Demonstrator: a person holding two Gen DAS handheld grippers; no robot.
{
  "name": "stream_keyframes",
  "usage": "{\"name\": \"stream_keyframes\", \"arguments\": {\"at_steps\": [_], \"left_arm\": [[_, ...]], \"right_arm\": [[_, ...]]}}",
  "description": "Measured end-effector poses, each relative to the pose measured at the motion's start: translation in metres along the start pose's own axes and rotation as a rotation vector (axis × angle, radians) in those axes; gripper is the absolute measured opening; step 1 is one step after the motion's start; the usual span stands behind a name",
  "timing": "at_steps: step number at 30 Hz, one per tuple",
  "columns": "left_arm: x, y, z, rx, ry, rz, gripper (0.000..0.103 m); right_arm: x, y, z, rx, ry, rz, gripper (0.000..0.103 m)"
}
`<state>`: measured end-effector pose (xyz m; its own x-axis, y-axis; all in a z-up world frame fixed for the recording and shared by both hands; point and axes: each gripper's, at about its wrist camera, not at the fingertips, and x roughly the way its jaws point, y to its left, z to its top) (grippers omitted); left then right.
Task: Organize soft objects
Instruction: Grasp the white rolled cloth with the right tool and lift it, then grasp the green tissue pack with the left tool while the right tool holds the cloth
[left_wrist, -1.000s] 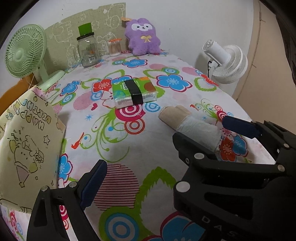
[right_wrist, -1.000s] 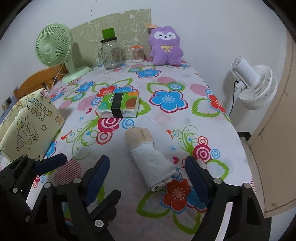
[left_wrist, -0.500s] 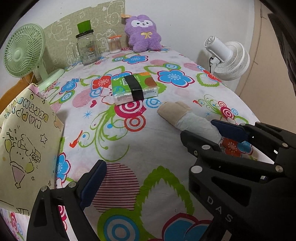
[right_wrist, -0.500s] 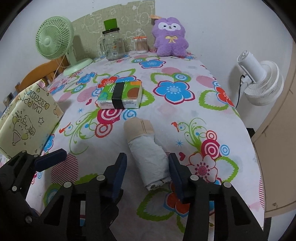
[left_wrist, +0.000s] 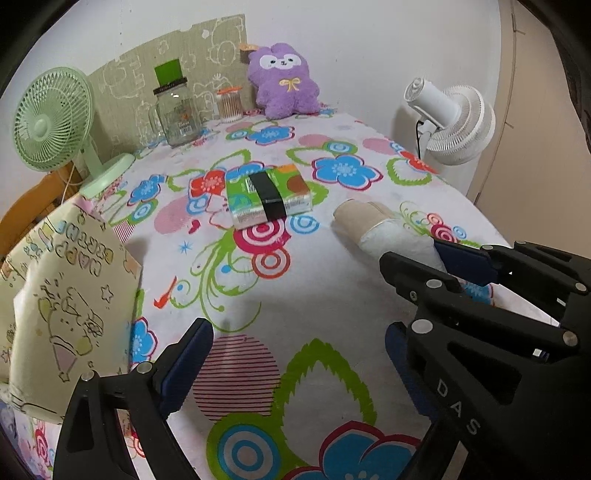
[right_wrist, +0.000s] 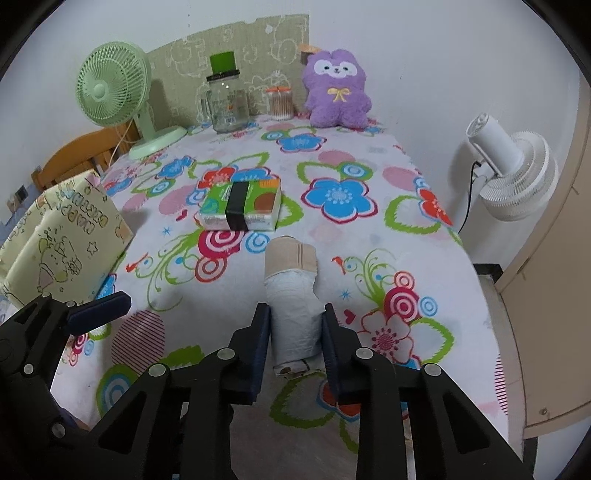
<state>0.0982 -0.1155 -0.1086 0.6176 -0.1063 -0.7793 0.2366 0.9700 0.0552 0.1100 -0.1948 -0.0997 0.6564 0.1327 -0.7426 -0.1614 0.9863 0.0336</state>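
Observation:
A rolled soft bundle, beige at the far end and white at the near end (right_wrist: 293, 295), lies on the flowered tablecloth. My right gripper (right_wrist: 295, 332) is shut on its white near end, both pads pressed against its sides; it also shows in the left wrist view (left_wrist: 388, 232). My left gripper (left_wrist: 295, 362) is open and empty over the cloth, to the left of the right gripper. A green tissue pack with a black band (right_wrist: 242, 206) lies beyond the roll. A purple plush bunny (right_wrist: 338, 88) sits at the far edge against the wall.
A yellow paper gift bag (left_wrist: 59, 306) stands at the left edge. At the back are a green desk fan (right_wrist: 110, 88), a glass jar (right_wrist: 223, 103) and a cotton swab jar (right_wrist: 279, 103). A white fan (right_wrist: 513, 177) stands off the table's right side.
My right gripper has moved forward around the roll's white end and closed from wide open until its pads grip it. My left gripper stays open, nearly still.

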Motion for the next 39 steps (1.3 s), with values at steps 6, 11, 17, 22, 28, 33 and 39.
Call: {"name": "stream_keyframes", "arguments": {"at_steps": [6,11,17,22,28,33,39], "left_arm": [[-0.009,-0.001,0.009,-0.002,-0.025,-0.001,0.095],[-0.015,0.0,0.021,-0.007,-0.036,-0.016,0.095],[-0.017,0.0,0.037,-0.023,-0.055,-0.018,0.095],[-0.014,0.002,0.048,-0.05,-0.061,-0.019,0.096],[0.0,0.003,0.062,-0.083,-0.061,-0.013,0.101],[0.014,0.008,0.072,-0.114,-0.058,0.005,0.102],[0.033,0.012,0.081,-0.127,-0.032,0.046,0.102]], "right_arm": [[-0.014,-0.001,0.007,-0.005,-0.035,-0.015,0.029],[-0.024,-0.003,0.016,-0.006,-0.066,-0.018,0.029],[-0.031,-0.008,0.033,0.004,-0.107,-0.026,0.029],[-0.031,-0.012,0.045,0.004,-0.134,-0.023,0.029],[-0.021,-0.016,0.059,0.013,-0.146,-0.018,0.029],[-0.008,-0.02,0.07,0.018,-0.145,-0.023,0.029],[0.015,-0.025,0.079,0.037,-0.121,-0.007,0.029]]}}
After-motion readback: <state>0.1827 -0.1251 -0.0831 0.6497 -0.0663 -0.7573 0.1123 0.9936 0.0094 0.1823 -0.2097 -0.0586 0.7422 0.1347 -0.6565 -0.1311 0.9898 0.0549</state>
